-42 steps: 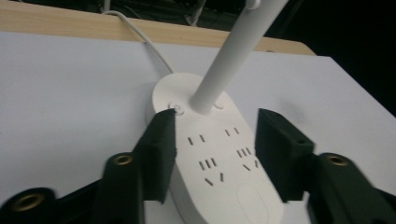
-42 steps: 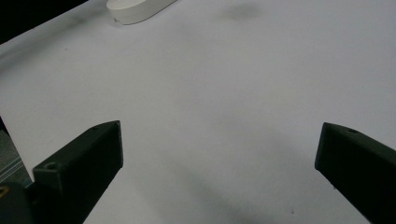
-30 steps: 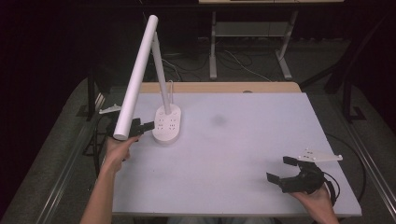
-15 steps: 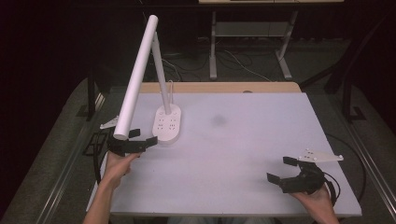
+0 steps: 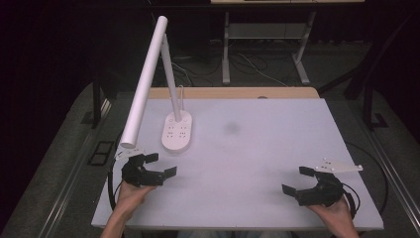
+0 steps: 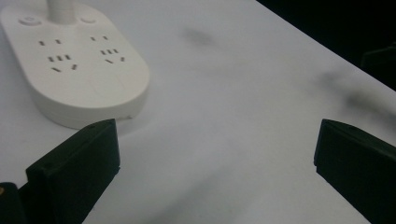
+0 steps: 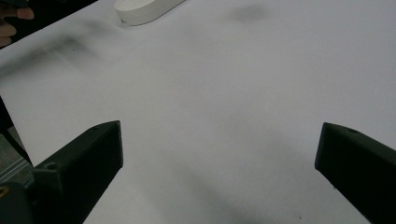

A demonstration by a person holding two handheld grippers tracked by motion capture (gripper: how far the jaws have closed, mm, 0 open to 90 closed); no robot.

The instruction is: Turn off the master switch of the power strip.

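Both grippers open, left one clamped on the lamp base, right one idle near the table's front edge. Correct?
Not quite. The left gripper isn't clamped on the lamp base: the left gripper view shows its jaws wide apart with the base beyond them, untouched. The rest holds: right gripper open near the table front edge.

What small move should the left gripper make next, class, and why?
Probably ease forward toward the lamp base. The left gripper is open, empty and just short of the base, which lies ahead beside its left finger. The right gripper waits far off, open.
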